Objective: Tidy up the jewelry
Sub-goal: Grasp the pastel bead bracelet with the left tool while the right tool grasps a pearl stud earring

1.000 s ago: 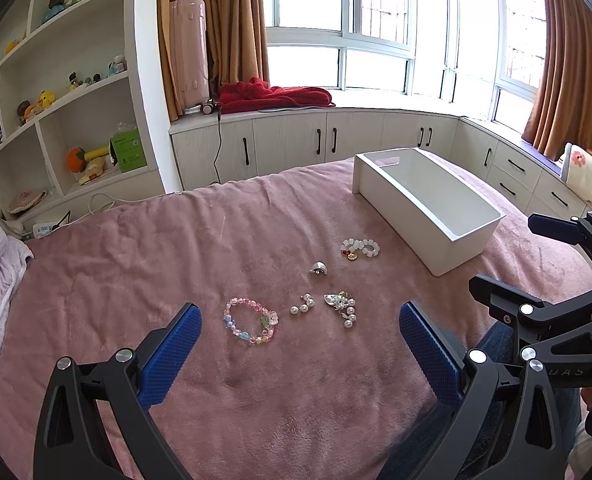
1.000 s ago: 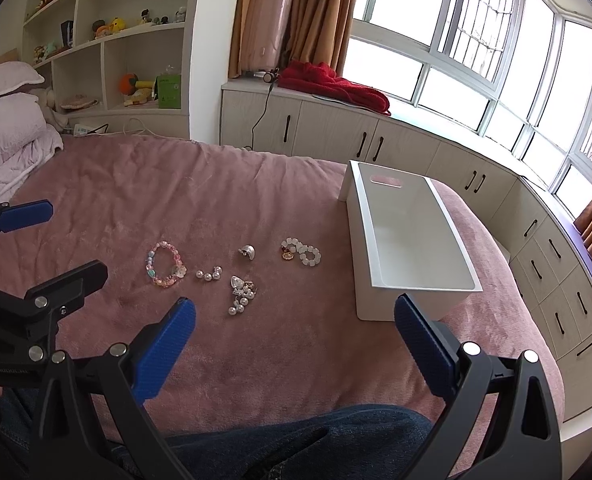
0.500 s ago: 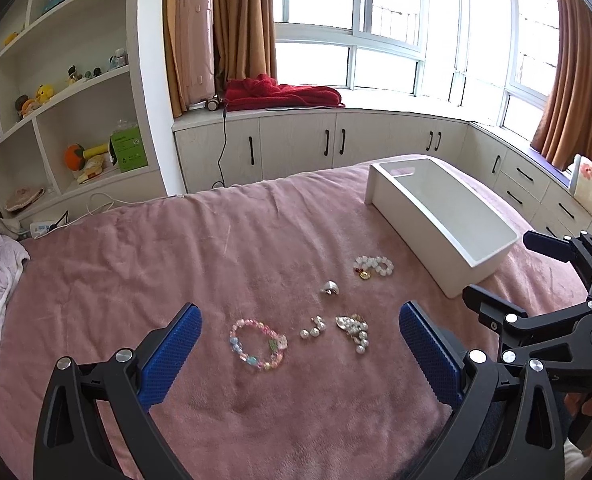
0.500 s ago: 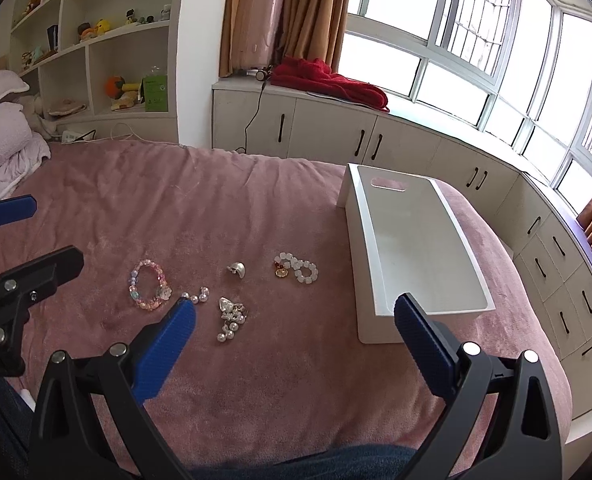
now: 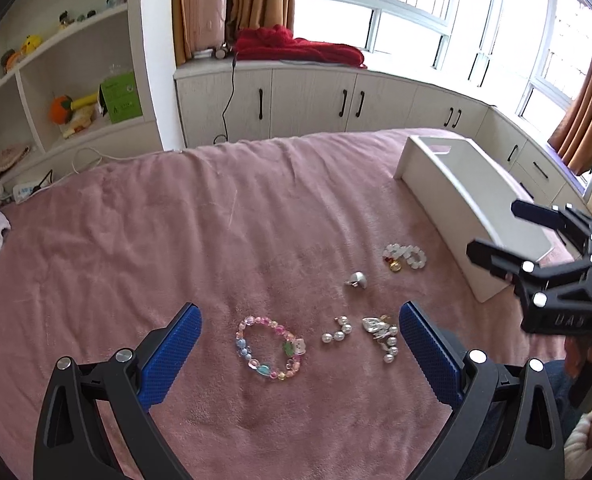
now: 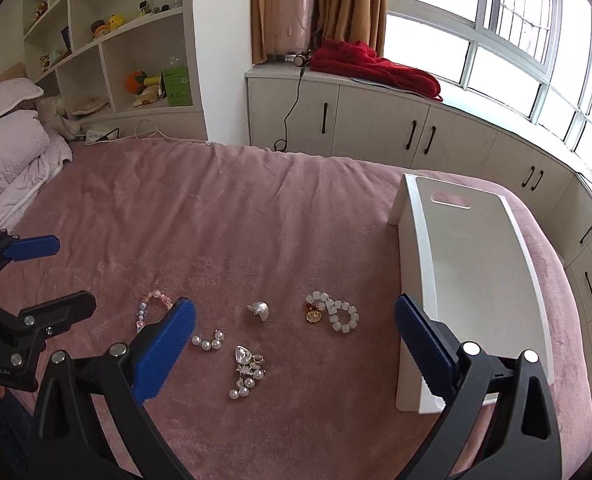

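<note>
While hovering over the near edge of the bed [image 5: 143, 240], left hand-held gripper [image 5: 300, 346] spread wide, blue pads [image 5: 171, 354] empty. Between them in the left wrist view: pastel bead bracelet [image 5: 269, 348], short string of pearls [image 5: 338, 330], pearl-and-charm cluster [image 5: 382, 336] just beside the right pad. Farther toward the bed's middle, silver ring [image 5: 357, 279], then white bead bracelet [image 5: 406, 255] with a gold charm. White box [image 5: 468, 208] near the right edge of the bed, open top. Right hand-held gripper [image 5: 512, 232] over that box's near end, parted, holding nothing.

From the right wrist view, right hand-held gripper [image 6: 296, 338] wide open and empty above the same jewelry: pearl-and-charm cluster [image 6: 247, 370], short string of pearls [image 6: 209, 340], silver ring [image 6: 259, 310], white bead bracelet [image 6: 336, 312], pastel bead bracelet [image 6: 151, 308] partly hidden behind the left pad. White box [image 6: 416, 280] touching nothing else, at the bed's right edge. Left hand-held gripper [image 6: 51, 276] at far left, parted, empty.
</note>
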`<state>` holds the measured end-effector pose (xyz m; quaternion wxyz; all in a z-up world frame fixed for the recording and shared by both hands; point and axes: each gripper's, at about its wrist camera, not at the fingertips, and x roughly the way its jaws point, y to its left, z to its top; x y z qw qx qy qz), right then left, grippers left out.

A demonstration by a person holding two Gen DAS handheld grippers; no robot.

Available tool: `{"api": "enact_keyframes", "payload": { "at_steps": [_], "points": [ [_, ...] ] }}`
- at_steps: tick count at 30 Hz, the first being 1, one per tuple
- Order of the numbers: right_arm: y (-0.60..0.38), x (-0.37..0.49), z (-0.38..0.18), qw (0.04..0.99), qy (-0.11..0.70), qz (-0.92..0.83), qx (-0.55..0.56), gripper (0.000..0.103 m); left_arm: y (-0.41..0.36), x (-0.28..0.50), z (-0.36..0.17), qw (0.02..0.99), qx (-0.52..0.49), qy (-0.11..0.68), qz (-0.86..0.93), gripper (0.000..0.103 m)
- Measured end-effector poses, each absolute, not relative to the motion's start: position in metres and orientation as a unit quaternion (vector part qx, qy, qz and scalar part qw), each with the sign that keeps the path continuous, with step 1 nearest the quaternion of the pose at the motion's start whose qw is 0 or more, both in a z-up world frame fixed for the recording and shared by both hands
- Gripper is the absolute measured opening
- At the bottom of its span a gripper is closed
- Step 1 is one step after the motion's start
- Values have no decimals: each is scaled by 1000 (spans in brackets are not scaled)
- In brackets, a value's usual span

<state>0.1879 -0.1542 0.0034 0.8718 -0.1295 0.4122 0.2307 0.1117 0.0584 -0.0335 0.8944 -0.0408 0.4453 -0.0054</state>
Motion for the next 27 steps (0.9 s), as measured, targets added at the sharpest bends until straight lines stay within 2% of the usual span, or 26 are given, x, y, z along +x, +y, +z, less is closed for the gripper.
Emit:
{"api": "enact_keyframes", "payload": {
  "at_steps": [7,14,18,23,26,27],
  "points": [
    [-136,223,-33,838,455,281,-109,87,72,125,-82,877,-42,478,11,100],
    [-111,224,-77,803,494,293,-159,73,69,137,-124,865,21,500,27,100],
    [-96,219,-103,772,526,310,-178,63,74,142,-139,858,16,513,27,100],
    [-75,205,-121,753,529,325,-220,60,84,146,-165,843,8,536,38,99],
    [-69,202,-128,746,533,332,-224,58,91,146,-174,840,-11,542,32,86],
    [-66,203,-131,743,536,334,-221,53,93,147,-176,839,-15,544,29,76]
  ]
}}
